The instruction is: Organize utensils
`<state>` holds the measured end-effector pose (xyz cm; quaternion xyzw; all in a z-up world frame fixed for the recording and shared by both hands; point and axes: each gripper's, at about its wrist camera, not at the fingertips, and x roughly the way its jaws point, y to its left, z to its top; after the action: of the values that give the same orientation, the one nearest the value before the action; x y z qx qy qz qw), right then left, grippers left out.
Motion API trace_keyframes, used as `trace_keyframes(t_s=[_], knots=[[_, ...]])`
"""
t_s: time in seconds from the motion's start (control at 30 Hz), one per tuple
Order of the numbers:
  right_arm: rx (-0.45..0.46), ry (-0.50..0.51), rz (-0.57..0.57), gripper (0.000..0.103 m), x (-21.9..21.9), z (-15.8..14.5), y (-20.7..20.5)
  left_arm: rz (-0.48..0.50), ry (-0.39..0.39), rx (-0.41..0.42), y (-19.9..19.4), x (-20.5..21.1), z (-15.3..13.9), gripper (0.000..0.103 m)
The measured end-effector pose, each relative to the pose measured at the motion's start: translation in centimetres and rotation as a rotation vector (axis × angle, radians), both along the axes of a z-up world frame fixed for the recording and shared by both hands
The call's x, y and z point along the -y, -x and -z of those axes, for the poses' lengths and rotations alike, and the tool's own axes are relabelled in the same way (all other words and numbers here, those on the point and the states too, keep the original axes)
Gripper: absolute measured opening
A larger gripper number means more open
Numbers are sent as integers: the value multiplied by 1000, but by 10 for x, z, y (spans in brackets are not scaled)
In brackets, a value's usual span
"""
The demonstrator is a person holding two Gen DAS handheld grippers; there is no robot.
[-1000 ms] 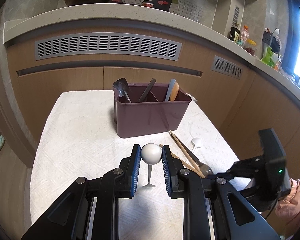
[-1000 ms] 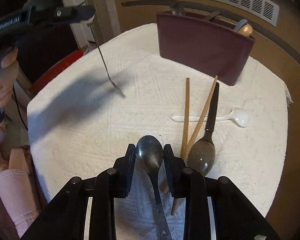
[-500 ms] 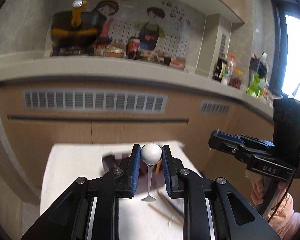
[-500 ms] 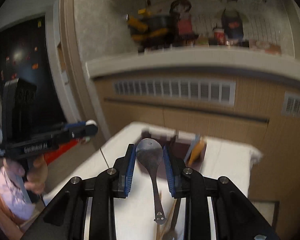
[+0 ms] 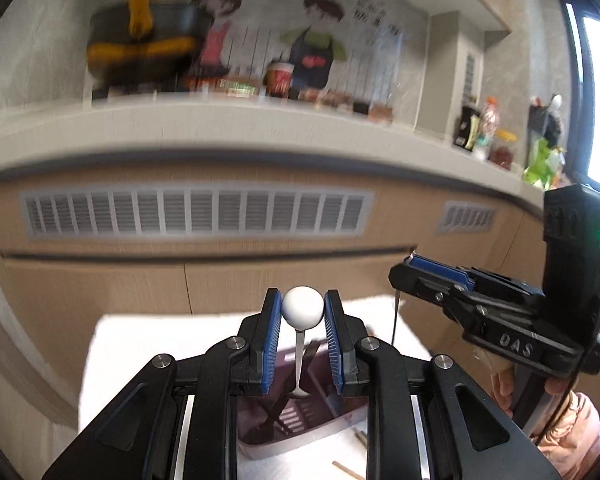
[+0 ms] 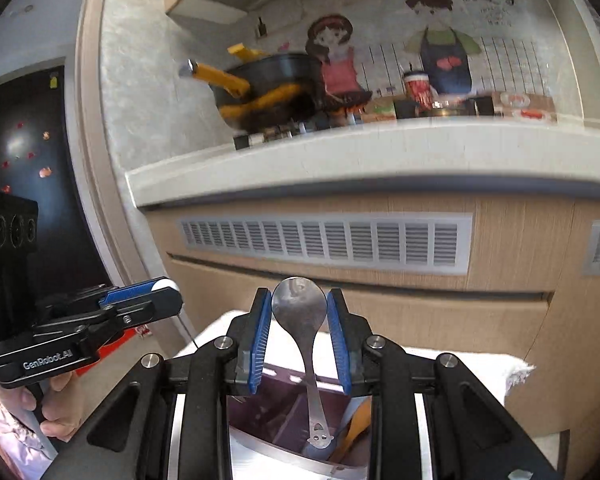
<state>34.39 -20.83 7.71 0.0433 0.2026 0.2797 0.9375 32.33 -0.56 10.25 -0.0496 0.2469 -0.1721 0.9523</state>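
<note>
Two grippers pinch spoons | white spoon (image 5: pixel 302 309), metal spoon (image 6: pixel 299 303): bowls up, handles down

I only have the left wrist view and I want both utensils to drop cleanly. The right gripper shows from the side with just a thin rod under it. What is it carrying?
Observer: A metal spoon. The right gripper has its jaws shut on the spoon's bowl, and the handle hangs straight down.
Operator: Is that handle over the organizer?
Observer: In the right wrist view its tip lines up with the open top of the purple organizer. I cannot tell whether it has dipped inside.
Operator: Is anything in the way there?
Observer: An orange-handled utensil leans in the organizer just right of the tip.
</note>
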Motion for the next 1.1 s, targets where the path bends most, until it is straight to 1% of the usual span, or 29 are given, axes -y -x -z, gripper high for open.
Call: trace_keyframes(t_s=[0.03, 0.1, 0.13, 0.17, 0.2, 0.23, 0.27, 0.3, 0.33, 0.37, 0.4, 0.53, 0.6, 0.63, 0.7, 0.73, 0.8, 0.83, 0.87, 0.9, 0.93, 0.97, 1.03, 1.1], knots=[[-12, 23, 3, 29, -3, 9, -2, -3, 10, -26, -6, 0, 9, 24], [-32, 81, 15, 44, -9, 23, -4, -13, 32, -67, -13, -3, 23, 30], [-26, 107, 32, 60, -10, 28, -3, -23, 44, -84, -14, -5, 28, 35], [-6, 131, 68, 73, -10, 32, 0, -33, 49, -93, -13, -7, 32, 36], [20, 149, 106, 79, -9, 35, 5, -41, 47, -97, -11, -8, 35, 37], [44, 171, 145, 88, -8, 37, 11, -51, 41, -97, -6, -8, 37, 38], [67, 191, 184, 96, -7, 39, 17, -63, 29, -95, -1, -7, 40, 41], [86, 208, 216, 100, -6, 41, 23, -70, 17, -93, 5, -7, 43, 44], [99, 228, 245, 103, -4, 43, 30, -75, 6, -92, 12, -6, 46, 49], [99, 254, 260, 103, -3, 46, 34, -79, -5, -94, 19, -5, 49, 52], [87, 280, 262, 103, -3, 50, 39, -80, -12, -97, 25, -5, 53, 52], [-20, 349, 200, 103, 0, 72, 54, -82, -14, -133, 53, -5, 69, 55], [-68, 394, 207, 103, 0, 84, 63, -83, -20, -148, 66, -4, 78, 59], [-83, 414, 209, 103, 0, 91, 70, -82, -29, -161, 73, -4, 85, 60], [-97, 437, 194, 103, -2, 105, 84, -77, -43, -200, 80, -2, 96, 60], [-125, 458, 180, 103, -4, 114, 88, -80, -44, -223, 85, -2, 103, 60], [-175, 463, 133, 100, -9, 130, 94, -74, -40, -254, 94, -3, 113, 60], [-203, 463, 106, 93, -11, 139, 97, -75, -41, -266, 99, -3, 117, 60], [-227, 476, 88, 79, -14, 147, 99, -76, -39, -276, 103, -4, 121, 60], [-246, 491, 75, 69, -17, 154, 100, -75, -33, -290, 107, -5, 124, 60], [-270, 498, 66, 50, -20, 161, 99, -74, -27, -301, 109, -6, 128, 60], [-308, 491, 58, 38, -21, 167, 95, -74, -19, -314, 112, -8, 132, 60], [-377, 454, 43, 31, -20, 176, 86, -72, -11, -335, 116, -9, 137, 60], [-409, 423, 53, 31, -16, 182, 78, -71, -14, -352, 117, -10, 142, 60]])
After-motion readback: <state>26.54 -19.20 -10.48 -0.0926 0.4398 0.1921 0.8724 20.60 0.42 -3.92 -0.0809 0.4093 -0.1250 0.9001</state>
